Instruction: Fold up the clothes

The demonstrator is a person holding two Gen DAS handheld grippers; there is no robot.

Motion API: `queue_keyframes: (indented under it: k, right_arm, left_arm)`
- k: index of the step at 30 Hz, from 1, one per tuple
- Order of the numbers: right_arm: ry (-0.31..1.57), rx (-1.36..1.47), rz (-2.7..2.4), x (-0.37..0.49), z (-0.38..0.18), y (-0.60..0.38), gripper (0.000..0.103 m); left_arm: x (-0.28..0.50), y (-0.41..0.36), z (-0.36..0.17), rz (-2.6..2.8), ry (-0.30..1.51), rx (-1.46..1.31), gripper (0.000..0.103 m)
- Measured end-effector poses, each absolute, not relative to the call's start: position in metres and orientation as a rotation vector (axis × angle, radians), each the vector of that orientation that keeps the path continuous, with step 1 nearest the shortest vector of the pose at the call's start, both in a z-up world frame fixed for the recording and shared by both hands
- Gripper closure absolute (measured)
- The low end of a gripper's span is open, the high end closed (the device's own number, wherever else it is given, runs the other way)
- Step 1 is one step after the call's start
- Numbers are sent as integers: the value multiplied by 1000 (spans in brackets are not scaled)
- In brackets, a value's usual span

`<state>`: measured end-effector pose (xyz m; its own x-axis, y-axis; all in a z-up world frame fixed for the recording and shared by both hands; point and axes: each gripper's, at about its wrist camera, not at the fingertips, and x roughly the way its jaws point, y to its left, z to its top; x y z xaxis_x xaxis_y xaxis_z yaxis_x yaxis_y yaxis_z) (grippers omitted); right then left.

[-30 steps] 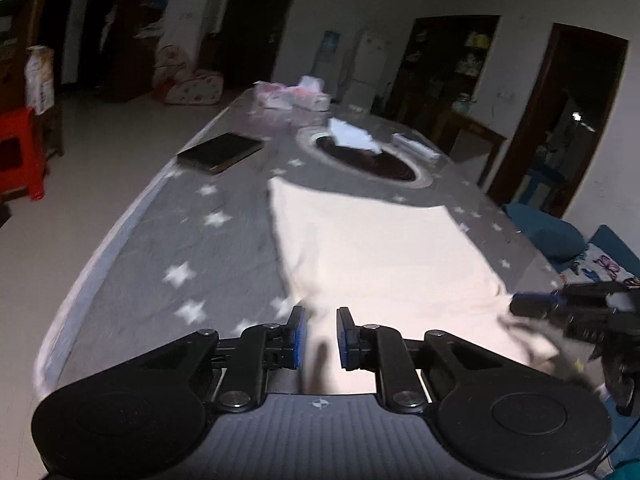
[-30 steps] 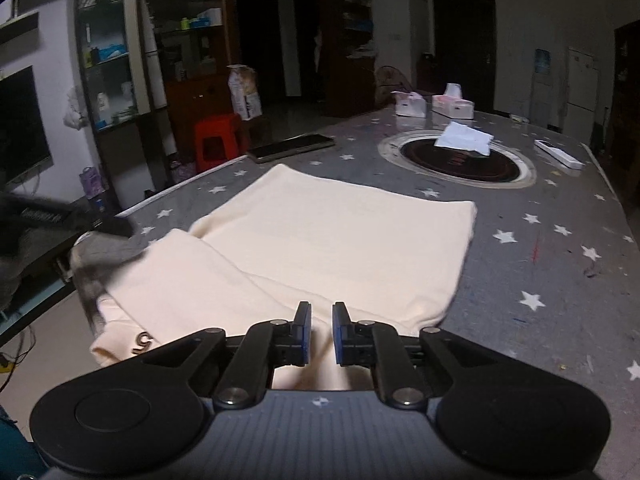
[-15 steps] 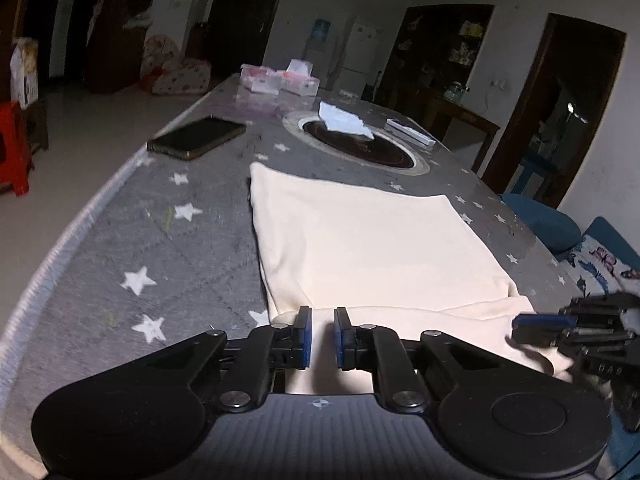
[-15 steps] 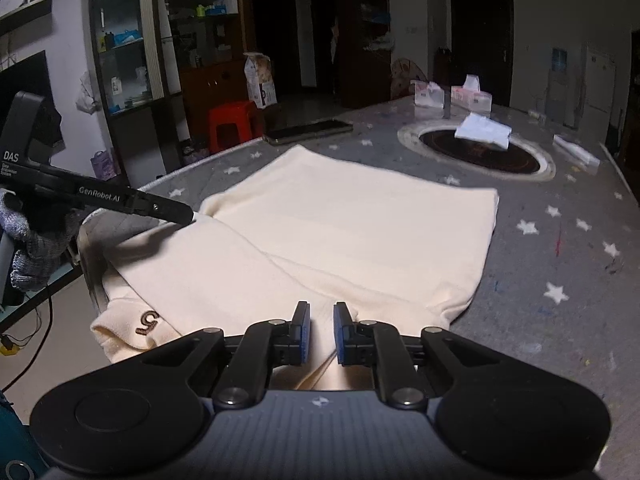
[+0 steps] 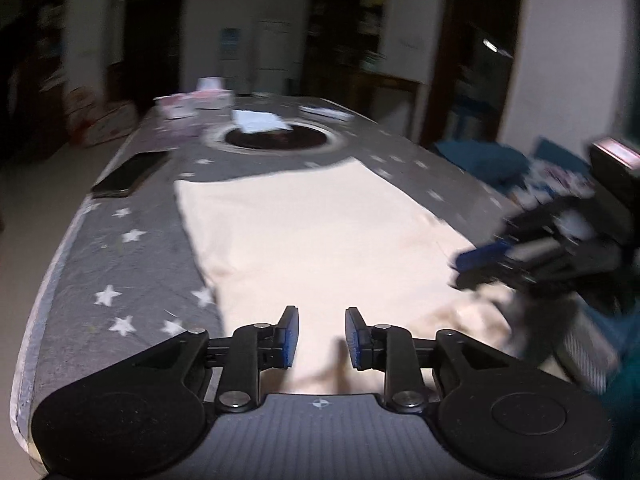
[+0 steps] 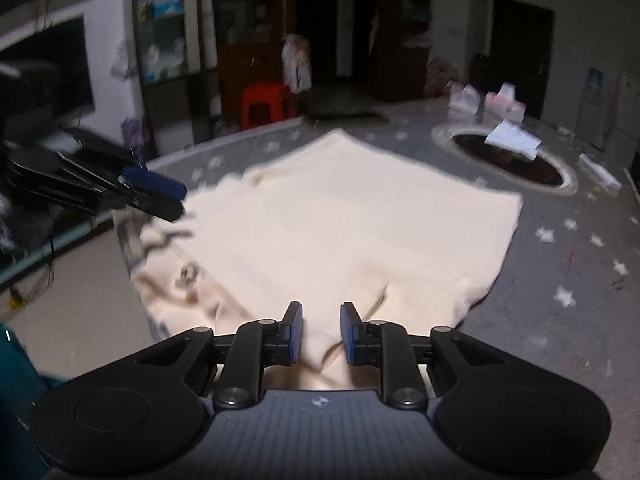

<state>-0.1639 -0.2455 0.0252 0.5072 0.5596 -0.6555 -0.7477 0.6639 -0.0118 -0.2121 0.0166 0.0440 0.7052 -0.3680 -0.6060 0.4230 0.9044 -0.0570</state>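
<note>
A cream garment (image 5: 320, 232) lies spread flat on the grey star-patterned table (image 5: 120, 264), its near edge rumpled at the table's rim. My left gripper (image 5: 322, 336) hovers over that near edge with its jaws opening. Only flat cloth shows in the gap, and the pads do not touch it. My right gripper (image 6: 322, 332) is opening too, and a loose ridge of the garment (image 6: 360, 232) stands between its pads. Each gripper shows blurred in the other's view: the right gripper (image 5: 484, 256) at the garment's right corner, the left gripper (image 6: 160, 192) at its left corner.
A dark phone (image 5: 128, 176) lies on the table left of the garment. Beyond it are a round inset burner (image 5: 276, 140) with white paper (image 5: 260, 120) on it, and tissue packs (image 5: 192, 102). A red stool (image 6: 264, 104) stands on the floor, and blue cushions (image 5: 480, 160) lie to the right.
Both pairs of jaws were shut on the garment's near edge and now stand apart. The left wrist view has rolled and swung across the cloth. The garment's near edge now looks rumpled.
</note>
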Motion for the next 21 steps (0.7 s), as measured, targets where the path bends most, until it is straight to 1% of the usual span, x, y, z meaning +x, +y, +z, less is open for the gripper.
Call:
queue_keyframes:
  k: [1, 4, 9, 12, 14, 16, 18, 19, 20, 21]
  right_arm:
    - [658, -322, 804, -166, 25, -246, 82]
    - [649, -326, 808, -170, 31, -248, 80]
    - [656, -354, 820, -176, 37, -254, 77]
    - [657, -393, 823, -180, 39, -257, 66]
    - [655, -417, 830, -183, 41, -259, 64]
    - [654, -440, 837, -186, 43, -261, 56]
    - [653, -462, 841, -189, 43, -263, 54]
    - [653, -474, 845, -191, 42, -264, 54]
    - [652, -483, 849, -192, 42, -264, 52]
    - [652, -494, 854, -194, 42, -264, 49]
  left_arm:
    - [-218, 13, 42, -457, 653, 126, 75]
    - [-233, 6, 41, -503, 632, 234, 67]
    - [-248, -10, 34, -561, 576, 396, 64]
    - [-250, -20, 26, -576, 562, 465, 63]
    - [-249, -25, 24, -576, 542, 479, 64]
    - [-249, -27, 23, -581, 520, 487, 64]
    - [-248, -29, 22, -593, 500, 489, 64]
    - [-247, -29, 22, -600, 493, 491, 66]
    - [-246, -30, 21, -604, 487, 493, 72]
    - [-245, -31, 21, -608, 483, 494, 77]
